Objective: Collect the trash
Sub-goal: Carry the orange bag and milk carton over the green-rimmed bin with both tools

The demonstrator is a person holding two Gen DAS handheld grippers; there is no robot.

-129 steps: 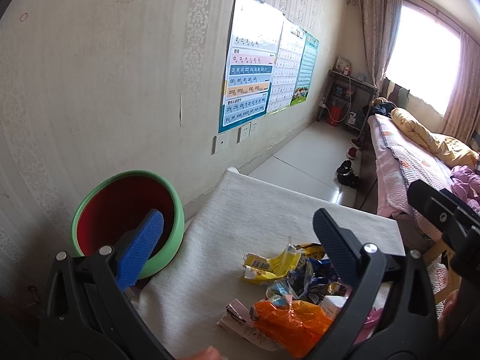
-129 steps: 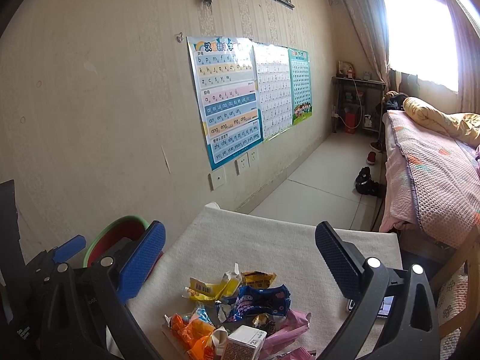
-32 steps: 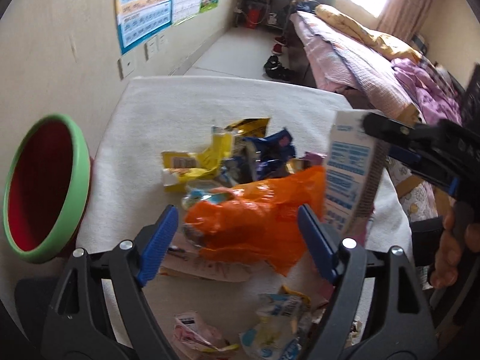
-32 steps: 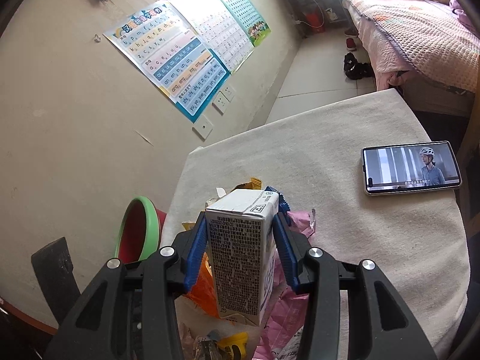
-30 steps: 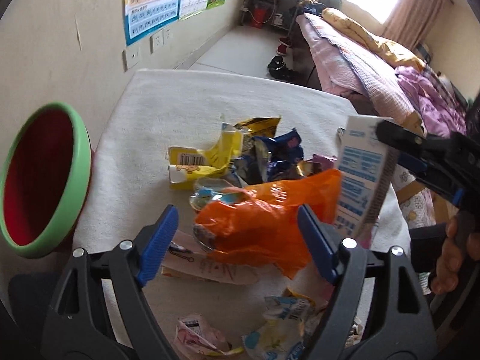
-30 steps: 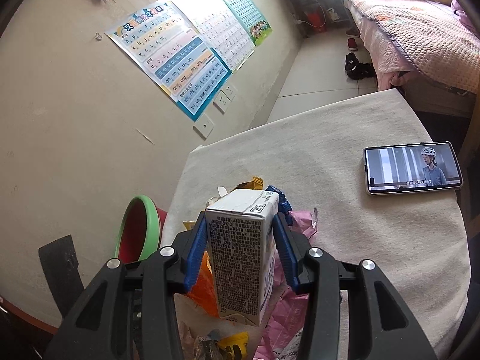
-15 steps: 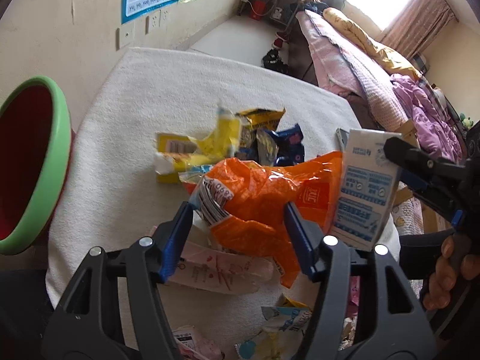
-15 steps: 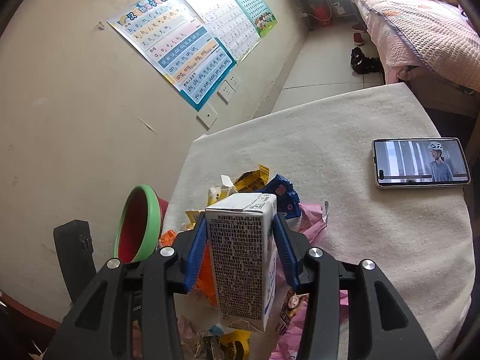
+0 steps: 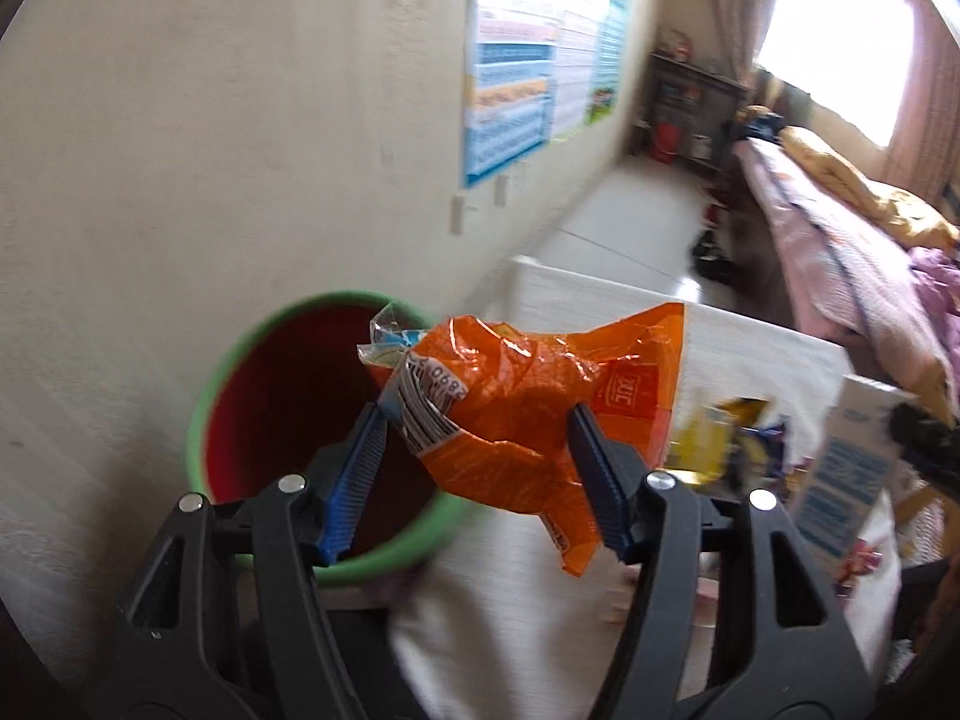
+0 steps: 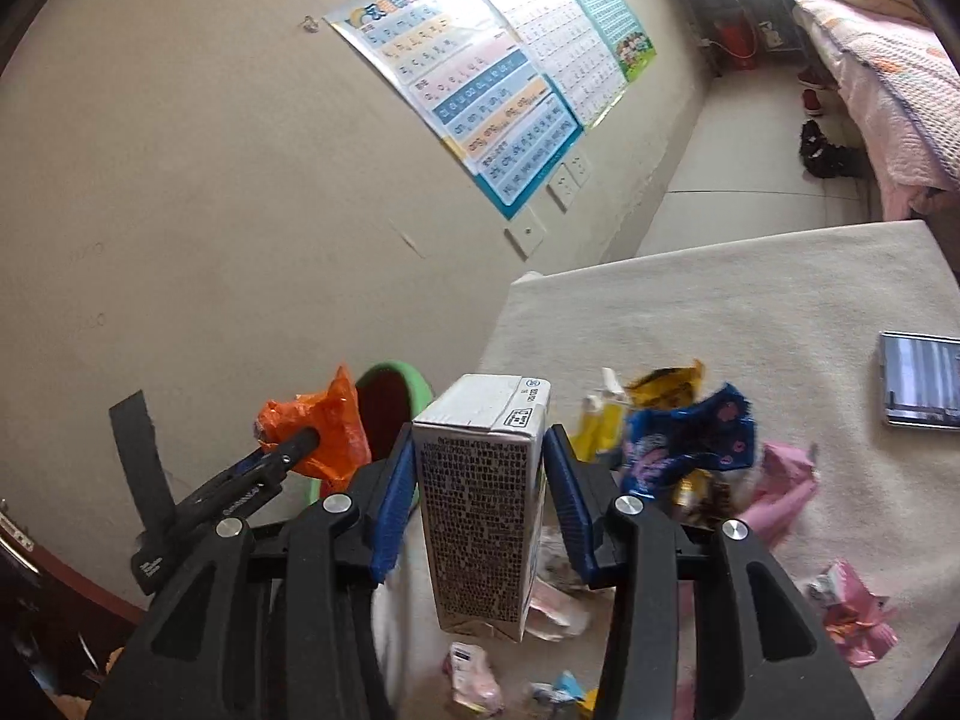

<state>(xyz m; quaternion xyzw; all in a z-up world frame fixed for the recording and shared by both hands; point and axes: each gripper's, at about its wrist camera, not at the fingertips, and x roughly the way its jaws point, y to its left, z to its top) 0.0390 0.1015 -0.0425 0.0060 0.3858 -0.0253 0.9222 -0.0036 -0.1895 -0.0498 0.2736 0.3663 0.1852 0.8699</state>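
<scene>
Trash being picked off the white table (image 10: 750, 300) and carried to the green bin (image 9: 240, 372), two pieces at once. Orange wrapper (image 9: 528, 414) hanging squeezed between the blue pads of the left gripper (image 9: 480, 468), tongs pressed tight on its crumpled middle so the thin plastic is not slipping out. Sitting right at the bin's rim, at about 3 o'clock from the red hole, likely getting lined up for a drop. Milk carton (image 10: 480, 498) standing upright in the right gripper (image 10: 480, 504), tongs clamped flat on its two wide sides, probably to keep it from tipping. Waiting over the table edge, at about 4 o'clock from the bin, likely for a turn after the wrapper. More trash still lying on the table: blue wrapper (image 10: 690, 438), yellow packet (image 10: 600, 426), pink wrapper (image 10: 786, 480). Phone (image 10: 921, 381) resting far off at 3 o'clock, not trash, so best leaving alone. Needing next, by guess: moving the wrapper fully over the hole before letting go.
</scene>
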